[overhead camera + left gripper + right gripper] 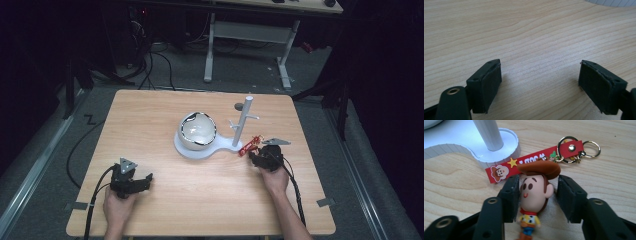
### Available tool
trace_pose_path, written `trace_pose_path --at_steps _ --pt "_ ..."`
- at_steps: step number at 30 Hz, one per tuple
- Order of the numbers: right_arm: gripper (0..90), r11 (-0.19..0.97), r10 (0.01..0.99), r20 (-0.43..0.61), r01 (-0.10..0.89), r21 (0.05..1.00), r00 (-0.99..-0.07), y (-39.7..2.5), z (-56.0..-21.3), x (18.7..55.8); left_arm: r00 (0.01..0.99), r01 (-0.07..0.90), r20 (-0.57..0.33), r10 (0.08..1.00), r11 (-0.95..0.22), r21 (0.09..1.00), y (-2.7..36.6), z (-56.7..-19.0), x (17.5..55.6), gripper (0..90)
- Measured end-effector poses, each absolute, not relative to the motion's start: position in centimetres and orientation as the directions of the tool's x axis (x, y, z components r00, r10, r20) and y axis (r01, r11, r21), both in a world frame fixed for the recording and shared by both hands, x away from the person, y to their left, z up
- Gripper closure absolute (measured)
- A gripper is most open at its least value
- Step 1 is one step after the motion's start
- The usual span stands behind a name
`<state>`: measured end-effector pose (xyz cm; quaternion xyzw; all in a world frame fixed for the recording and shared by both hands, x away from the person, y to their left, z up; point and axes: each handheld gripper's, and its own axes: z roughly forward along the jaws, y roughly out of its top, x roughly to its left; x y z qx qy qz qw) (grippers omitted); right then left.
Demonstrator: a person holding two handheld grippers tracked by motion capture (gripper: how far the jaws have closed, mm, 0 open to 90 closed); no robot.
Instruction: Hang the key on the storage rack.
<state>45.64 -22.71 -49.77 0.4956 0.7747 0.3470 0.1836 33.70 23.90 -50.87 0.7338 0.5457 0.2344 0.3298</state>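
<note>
Risk: right claw (537, 195) straddles cowboy keychain (536, 192), jaws not visibly pinching | head may slip, strap (534, 161) snag stand (486, 147) | left claw (541, 82) wide, empty on desk (531, 32)

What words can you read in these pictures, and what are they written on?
"WOODY", upside down and partly hidden behind the figure's hat, in white letters on the red strap of the cowboy keychain between the right gripper fingers.
Nothing else carries writing that can be read.
</note>
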Motion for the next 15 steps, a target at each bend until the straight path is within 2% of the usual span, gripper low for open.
trace_pose_path --at_steps 6,15 --pt "65.5 0.313 0.884 0.016 0.615 0.723 -0.468 -22.25 -49.81 45.43 0.294 0.646 -0.016 0.956 -0.187 0.740 23.89 -50.87 33.69 19.3" --pt "67.3 0.348 0.872 -0.021 0.590 0.729 -0.489 -22.32 -49.68 45.08 0.294 0.646 -0.016 0.956 -0.187 0.740 23.89 -50.87 33.70 19.3"
